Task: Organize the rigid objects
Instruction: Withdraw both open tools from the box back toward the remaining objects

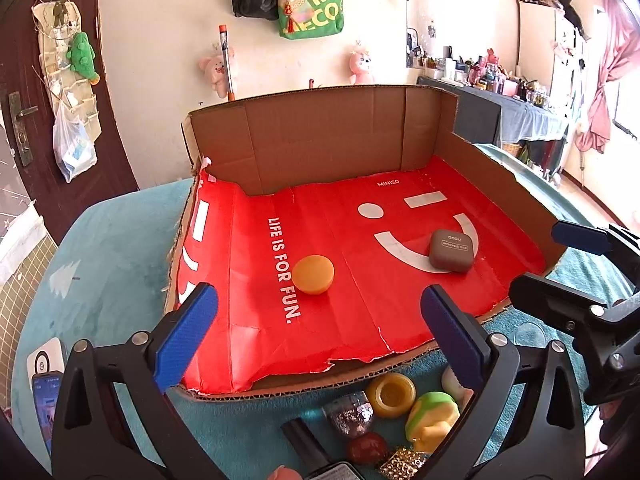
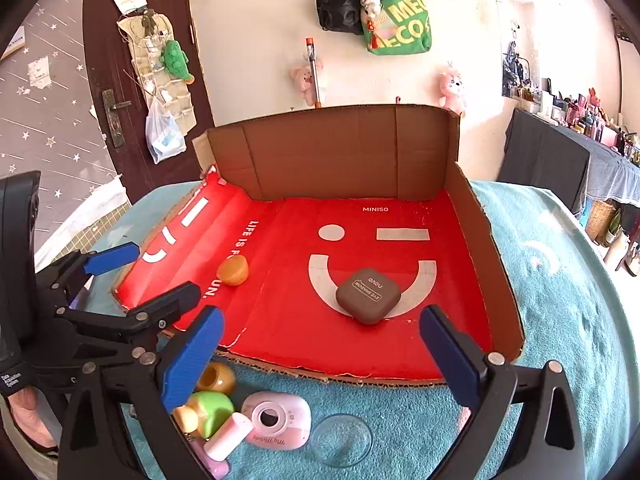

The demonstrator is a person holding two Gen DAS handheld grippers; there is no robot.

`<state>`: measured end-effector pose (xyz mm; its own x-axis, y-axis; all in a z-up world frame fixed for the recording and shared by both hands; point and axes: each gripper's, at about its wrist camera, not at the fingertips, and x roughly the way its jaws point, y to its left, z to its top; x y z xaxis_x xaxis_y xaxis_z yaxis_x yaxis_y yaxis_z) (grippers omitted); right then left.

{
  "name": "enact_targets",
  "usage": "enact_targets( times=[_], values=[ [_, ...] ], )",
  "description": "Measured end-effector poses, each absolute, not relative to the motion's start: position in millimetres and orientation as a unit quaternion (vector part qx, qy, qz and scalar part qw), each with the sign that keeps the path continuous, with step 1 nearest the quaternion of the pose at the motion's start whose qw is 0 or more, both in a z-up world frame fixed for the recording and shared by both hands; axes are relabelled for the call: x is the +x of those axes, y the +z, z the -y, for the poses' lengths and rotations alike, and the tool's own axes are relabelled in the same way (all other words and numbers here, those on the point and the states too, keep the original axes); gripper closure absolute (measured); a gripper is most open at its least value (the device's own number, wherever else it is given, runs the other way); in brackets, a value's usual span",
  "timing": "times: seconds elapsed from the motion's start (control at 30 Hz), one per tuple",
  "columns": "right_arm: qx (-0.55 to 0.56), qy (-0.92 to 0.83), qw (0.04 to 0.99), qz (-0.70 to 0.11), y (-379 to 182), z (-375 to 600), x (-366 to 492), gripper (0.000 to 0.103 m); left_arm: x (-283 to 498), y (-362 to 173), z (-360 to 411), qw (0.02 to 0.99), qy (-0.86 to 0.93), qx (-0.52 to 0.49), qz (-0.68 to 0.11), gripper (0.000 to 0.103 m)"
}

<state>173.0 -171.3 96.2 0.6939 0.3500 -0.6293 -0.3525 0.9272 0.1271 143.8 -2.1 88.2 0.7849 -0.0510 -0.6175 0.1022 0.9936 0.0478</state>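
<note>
Left wrist view: the left gripper stands wide with nothing between its blue pads, aimed down over the near edge of the cardboard tray. The right gripper is equally wide and equally empty.

Objects in the tray, both on its red liner:
- orange puck, left of centre. Judged rigid, light and smooth; grip across its flat sides, low, because the rounded edge may slip.
- brown compact, right of centre. Judged a hard, light shell; grip across 2 opposite straight sides, not the rounded corners.

Objects waiting on the teal cloth just before the tray:
- yellow ring, glitter ball, green-and-yellow toy, red ball, gold piece.
- pink camera and clear dish. The dish is judged fragile and slippery.

Obstructions: these items lie touching or just beside one another, so wide jaws may nudge a neighbour. The 2 grippers work close together, and the tray's right wall limits side approach.
</note>
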Motion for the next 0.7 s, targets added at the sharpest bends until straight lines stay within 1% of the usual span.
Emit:
enact_targets(
  times=[0.03,0.53,0.7],
  values=[
    [-0.002,0.192,0.921,-0.339,97,172,171,0.000,142,89,3,0.945,-0.040,0.040,-0.323,0.000],
    [-0.001,0.200,0.927,-0.316,109,176,143,0.000,114,97,11,0.951,-0.033,0.057,-0.301,0.000],
    [-0.002,0.202,0.928,-0.312,110,176,136,0.000,106,100,11,0.951,-0.045,0.048,-0.302,0.000]
  ],
)
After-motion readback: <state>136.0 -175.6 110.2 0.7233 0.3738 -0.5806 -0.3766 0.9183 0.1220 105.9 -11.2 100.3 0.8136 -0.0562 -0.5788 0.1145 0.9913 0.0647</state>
